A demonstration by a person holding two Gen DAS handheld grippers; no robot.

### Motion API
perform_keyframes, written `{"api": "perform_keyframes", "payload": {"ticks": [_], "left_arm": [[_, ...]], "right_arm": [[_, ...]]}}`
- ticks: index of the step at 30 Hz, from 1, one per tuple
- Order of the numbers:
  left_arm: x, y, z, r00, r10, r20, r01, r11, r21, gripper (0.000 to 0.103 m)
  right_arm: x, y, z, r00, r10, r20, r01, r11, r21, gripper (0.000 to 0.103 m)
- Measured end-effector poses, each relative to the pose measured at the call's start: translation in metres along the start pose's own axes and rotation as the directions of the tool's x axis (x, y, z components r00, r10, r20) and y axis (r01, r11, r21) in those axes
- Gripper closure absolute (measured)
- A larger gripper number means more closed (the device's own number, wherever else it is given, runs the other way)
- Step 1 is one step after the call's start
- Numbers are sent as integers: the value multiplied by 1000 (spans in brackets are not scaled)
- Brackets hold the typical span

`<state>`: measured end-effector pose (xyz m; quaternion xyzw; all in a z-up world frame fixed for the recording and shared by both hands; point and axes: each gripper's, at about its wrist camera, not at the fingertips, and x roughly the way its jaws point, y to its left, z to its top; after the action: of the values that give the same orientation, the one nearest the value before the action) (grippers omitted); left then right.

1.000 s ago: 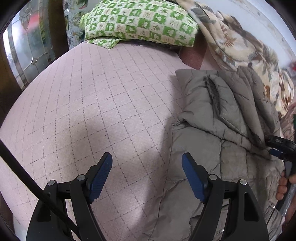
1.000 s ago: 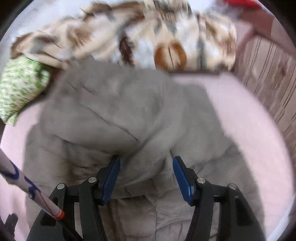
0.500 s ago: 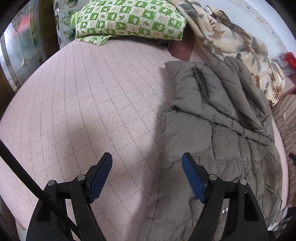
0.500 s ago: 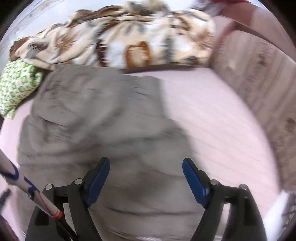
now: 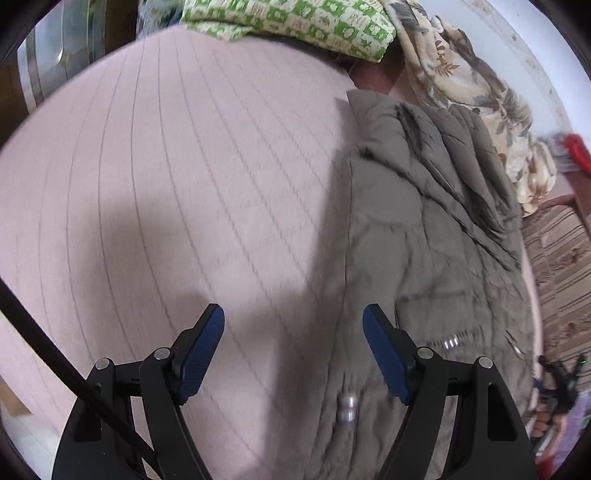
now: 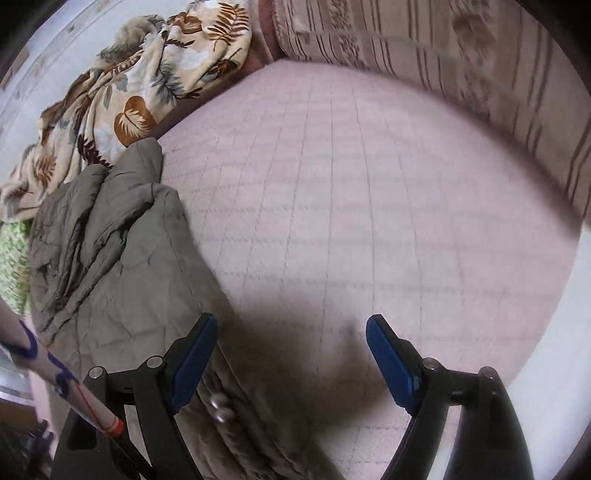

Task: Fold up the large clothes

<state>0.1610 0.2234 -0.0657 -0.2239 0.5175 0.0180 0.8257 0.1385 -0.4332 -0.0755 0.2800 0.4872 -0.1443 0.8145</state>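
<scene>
A grey-brown quilted jacket (image 5: pixel 424 229) lies folded lengthwise on the pink quilted bed cover (image 5: pixel 166 166), its snap buttons showing near the front edge. My left gripper (image 5: pixel 293 350) hangs open over the cover at the jacket's left edge, with nothing between its fingers. In the right wrist view the jacket (image 6: pixel 122 258) fills the left side. My right gripper (image 6: pixel 291 354) stands wide open above the bare cover (image 6: pixel 369 203) at the jacket's right edge. Its left finger is over the jacket's hem and it holds nothing.
A green checked pillow (image 5: pixel 295 18) and a leaf-print blanket (image 5: pixel 461 74) lie at the head of the bed; the blanket (image 6: pixel 140 85) borders the jacket's far end. A striped upholstered side (image 6: pixel 424 37) bounds the bed on the right. A black cable (image 5: pixel 55 350) crosses the lower left.
My right gripper widened its jaws, came off the jacket's fold and swung right over the bare cover. The left gripper drifted toward the jacket's near left edge, still open.
</scene>
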Motion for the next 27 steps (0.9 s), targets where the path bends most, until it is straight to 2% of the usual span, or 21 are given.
{"api": "perform_keyframes", "payload": {"ticks": [4, 6, 9, 11, 14, 19, 22, 27], "left_arm": [[2, 5, -13, 999, -28, -25, 27, 999, -26, 27], [5, 5, -16, 997, -68, -45, 66, 997, -37, 27], [10, 5, -20, 991, -110, -74, 106, 993, -60, 27], [10, 2, -21, 989, -124, -78, 120, 991, -62, 26], [14, -2, -26, 978, -182, -103, 175, 982, -75, 23], [14, -14, -37, 979, -166, -114, 165, 986, -22, 21], [15, -23, -44, 983, -143, -116, 146, 989, 18, 17], [14, -29, -50, 986, -111, -123, 120, 991, 65, 17]], "right_arm": [[9, -10, -15, 993, 113, -32, -112, 993, 28, 17], [17, -11, -20, 981, 184, -55, -181, 982, 52, 17], [17, -12, -27, 975, 221, -37, -219, 974, 53, 15], [18, -13, -30, 963, 265, -47, -262, 963, 56, 15], [20, -13, -34, 942, 330, -67, -325, 943, 76, 15], [23, -13, -45, 897, 429, -104, -421, 903, 93, 15], [25, -12, -53, 861, 495, -121, -482, 868, 120, 15], [25, -11, -61, 833, 539, -123, -521, 840, 152, 15]]}}
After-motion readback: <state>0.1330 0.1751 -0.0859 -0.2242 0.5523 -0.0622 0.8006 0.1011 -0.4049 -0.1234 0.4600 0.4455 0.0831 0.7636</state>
